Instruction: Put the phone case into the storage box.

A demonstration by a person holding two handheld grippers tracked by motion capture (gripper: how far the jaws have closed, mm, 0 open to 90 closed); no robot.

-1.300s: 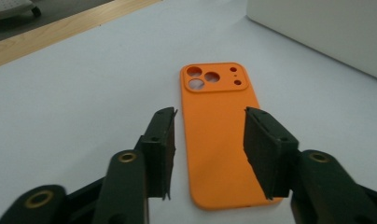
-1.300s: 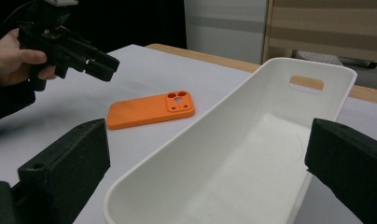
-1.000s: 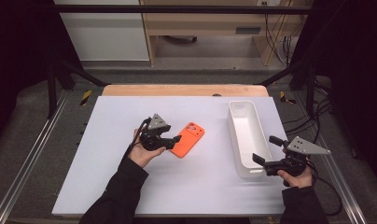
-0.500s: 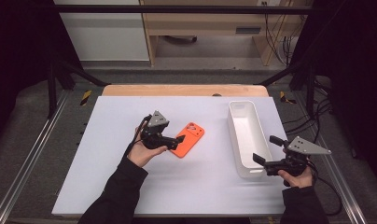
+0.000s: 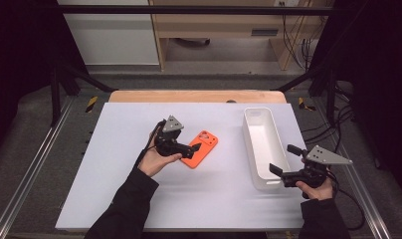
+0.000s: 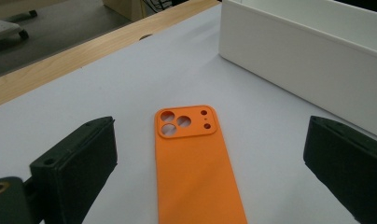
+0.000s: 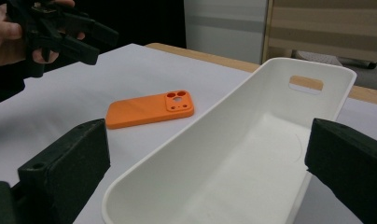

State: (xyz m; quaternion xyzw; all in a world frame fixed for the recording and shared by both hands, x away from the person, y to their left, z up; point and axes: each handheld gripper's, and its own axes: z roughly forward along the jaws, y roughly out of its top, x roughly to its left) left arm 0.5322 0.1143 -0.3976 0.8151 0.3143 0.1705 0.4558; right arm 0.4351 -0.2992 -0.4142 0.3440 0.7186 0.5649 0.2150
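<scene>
An orange phone case (image 5: 203, 148) lies flat on the white table, camera cut-outs facing up. My left gripper (image 5: 192, 148) is open at the case's near-left end, and its jaws straddle the case (image 6: 196, 168) without touching it. A long white tray (image 5: 261, 110) stands to the right of the case and is empty. My right gripper (image 5: 284, 160) is open at the tray's near end, one jaw on each side of its rounded end wall (image 7: 130, 186). In the right gripper view the case (image 7: 149, 109) lies beyond the tray's left wall, and the left gripper (image 7: 60, 32) hovers above it.
A wooden strip (image 5: 194, 96) runs along the table's far edge. Metal rails (image 5: 37, 159) run along both sides. The tray wall (image 6: 298, 51) rises just right of the case. Cables (image 5: 346, 199) trail from the right gripper.
The left gripper has crept slightly right, toward the orange case. The case, the tray and the right gripper have stayed in place.
</scene>
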